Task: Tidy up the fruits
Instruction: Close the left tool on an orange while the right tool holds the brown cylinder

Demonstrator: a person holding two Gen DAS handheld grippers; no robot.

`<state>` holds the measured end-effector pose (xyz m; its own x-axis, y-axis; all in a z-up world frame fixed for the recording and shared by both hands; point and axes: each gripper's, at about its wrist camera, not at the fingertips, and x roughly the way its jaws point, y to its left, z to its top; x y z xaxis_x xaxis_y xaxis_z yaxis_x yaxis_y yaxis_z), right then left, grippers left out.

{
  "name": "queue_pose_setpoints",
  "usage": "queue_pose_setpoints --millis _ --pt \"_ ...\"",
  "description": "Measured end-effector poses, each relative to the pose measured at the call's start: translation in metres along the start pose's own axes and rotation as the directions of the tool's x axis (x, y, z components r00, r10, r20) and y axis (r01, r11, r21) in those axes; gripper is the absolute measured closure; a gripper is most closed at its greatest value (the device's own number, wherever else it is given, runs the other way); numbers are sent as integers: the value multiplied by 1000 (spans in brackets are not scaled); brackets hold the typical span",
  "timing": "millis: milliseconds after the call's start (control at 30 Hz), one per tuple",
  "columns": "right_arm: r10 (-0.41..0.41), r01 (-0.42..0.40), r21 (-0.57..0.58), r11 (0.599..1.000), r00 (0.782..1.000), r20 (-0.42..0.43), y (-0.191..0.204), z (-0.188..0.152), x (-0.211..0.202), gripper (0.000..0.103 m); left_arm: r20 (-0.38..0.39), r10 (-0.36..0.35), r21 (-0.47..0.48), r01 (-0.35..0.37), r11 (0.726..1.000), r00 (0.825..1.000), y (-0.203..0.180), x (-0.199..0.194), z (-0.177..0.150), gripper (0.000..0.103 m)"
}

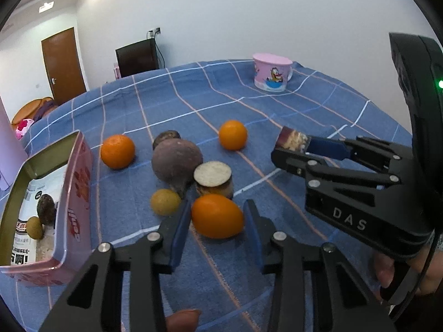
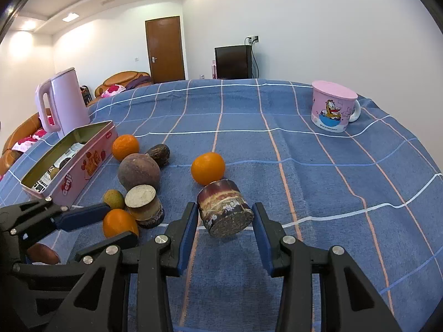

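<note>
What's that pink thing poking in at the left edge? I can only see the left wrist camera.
Observer: It's a pink kettle, standing upright just beyond the far end of the tin.
Operator: Is the right tool really squeezing that brown chunk?
Observer: Yes. The right wrist view shows a pad against each side of it, and it hangs tilted above the cloth.
Operator: And the reddish bit at the bottom of my picture?
Observer: It's a reddish-brown oblong thing, lying on the cloth below the left tool.
</note>
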<state>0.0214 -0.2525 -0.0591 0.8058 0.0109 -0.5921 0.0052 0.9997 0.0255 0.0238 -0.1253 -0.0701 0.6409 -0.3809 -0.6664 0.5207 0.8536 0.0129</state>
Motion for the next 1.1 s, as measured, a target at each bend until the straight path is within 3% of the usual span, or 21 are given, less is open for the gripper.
queue_pose_setpoints --millis 333,733,800,867,1100 --pt "-6 6 -3 1000 1000 21 1 0 -3 61 51 -7 -40 9 999 999 10 -11 -2 64" --pt "16 -14 -26 1000 996 90 5 -3 -14 61 149 61 -52 -54 997 987 12 -26 -5 64" --pt "19 -16 -31 999 995 100 6 -3 -16 61 155 66 -56 -58 997 986 12 -27 -5 66" --pt "21 -17 -33 999 994 111 7 -4 -18 61 164 70 -63 -60 996 984 14 -29 -6 78" --pt "26 -20 -44 999 991 134 8 -5 -21 61 156 63 -61 -54 997 986 13 -28 -6 79"
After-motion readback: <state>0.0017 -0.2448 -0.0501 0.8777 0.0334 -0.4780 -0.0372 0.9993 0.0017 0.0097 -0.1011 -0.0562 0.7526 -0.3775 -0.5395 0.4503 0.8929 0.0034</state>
